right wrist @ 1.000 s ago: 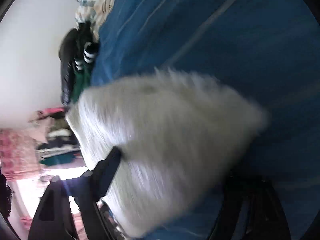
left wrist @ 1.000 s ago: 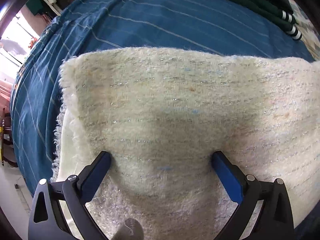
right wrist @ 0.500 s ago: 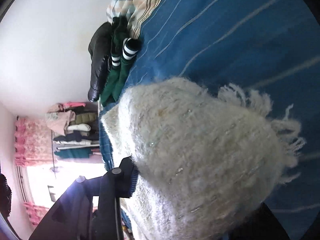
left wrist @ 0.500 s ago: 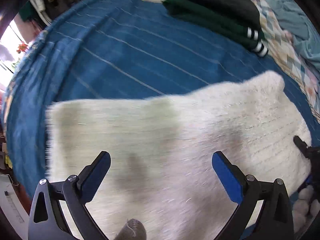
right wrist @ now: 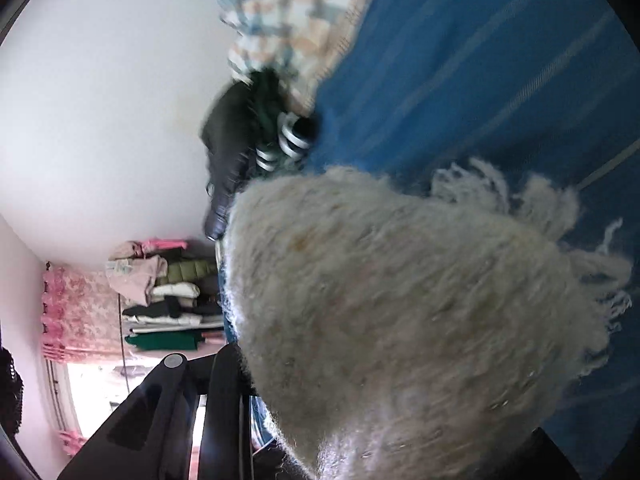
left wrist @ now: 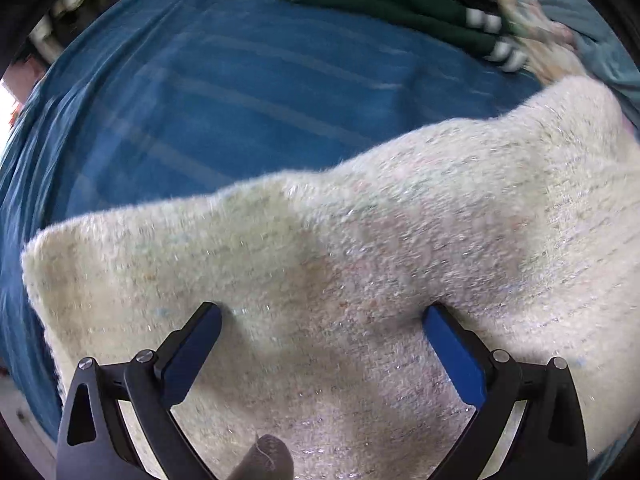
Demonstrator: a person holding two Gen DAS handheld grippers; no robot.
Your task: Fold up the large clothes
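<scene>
A cream fluffy knit garment point(left wrist: 360, 280) lies on the blue striped bed cover point(left wrist: 240, 100). My left gripper point(left wrist: 326, 344) points steeply down over it, wide open, with both blue fingertips point(left wrist: 200, 336) touching the knit's surface. In the right wrist view the same knit point(right wrist: 400, 300) is bunched up and raised off the bed cover point(right wrist: 500, 60), its fringe point(right wrist: 560, 208) hanging at the right. My right gripper point(right wrist: 392, 400) has the knit between its jaws, which are closing on it. Only its left finger point(right wrist: 224, 376) shows clearly; the cloth hides the pads.
Folded dark green clothes with white-striped cuffs point(left wrist: 400, 4) and a black jacket point(right wrist: 228, 148) lie at the bed's far side by a checked blanket point(right wrist: 304, 28). A rack of stacked clothes point(right wrist: 168, 304), a pink curtain point(right wrist: 76, 312) and a white wall point(right wrist: 100, 100) stand beyond.
The right gripper's jaws have closed in on the knit and risen, lifting its fringed edge off the bed. The left gripper has slid across the knit, whose right side has come up.
</scene>
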